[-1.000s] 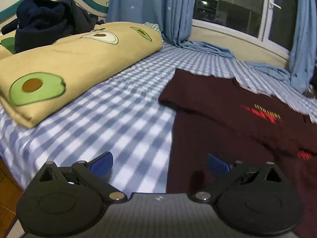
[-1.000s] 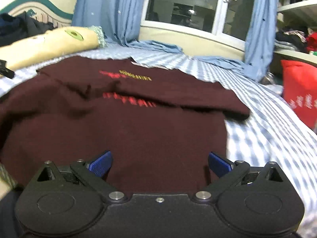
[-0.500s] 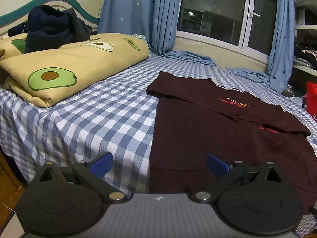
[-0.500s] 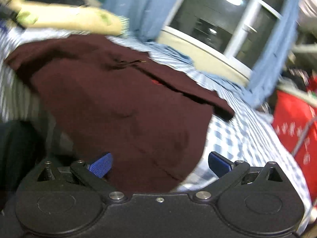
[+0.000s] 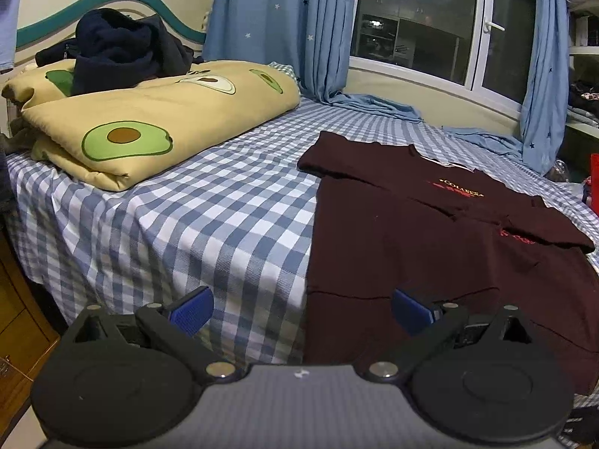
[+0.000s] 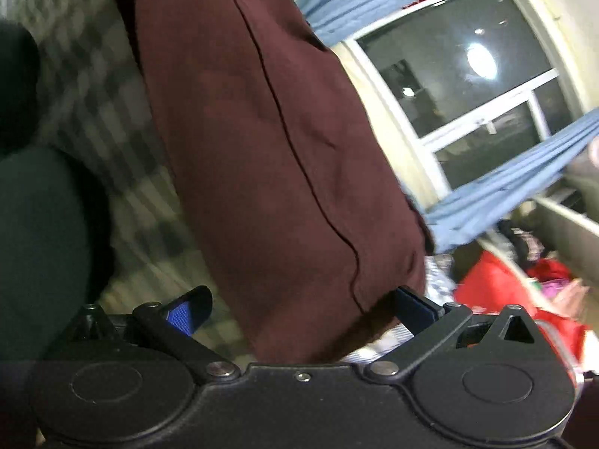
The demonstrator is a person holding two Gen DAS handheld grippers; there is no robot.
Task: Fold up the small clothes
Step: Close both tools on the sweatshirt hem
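Observation:
A maroon T-shirt (image 5: 430, 247) with red and yellow print lies on the blue checked bed (image 5: 209, 224), its top part folded over and its hem hanging at the near edge. My left gripper (image 5: 299, 308) is open and empty, just in front of the shirt's near left corner. In the tilted, blurred right wrist view the same shirt (image 6: 269, 142) fills the middle. My right gripper (image 6: 299, 308) is open, with the shirt's lower right corner lying between its fingers.
A folded yellow avocado-print quilt (image 5: 149, 119) with a dark garment (image 5: 116, 52) on top lies at the bed's far left. Blue curtains (image 5: 280, 26) and a window are behind. A red bag (image 6: 498, 292) sits to the right. A wooden cabinet (image 5: 18, 321) stands left of the bed.
My left gripper has pulled back from the bed, showing more of the shirt. My right gripper has rolled sharply and dropped toward the shirt's lower right corner.

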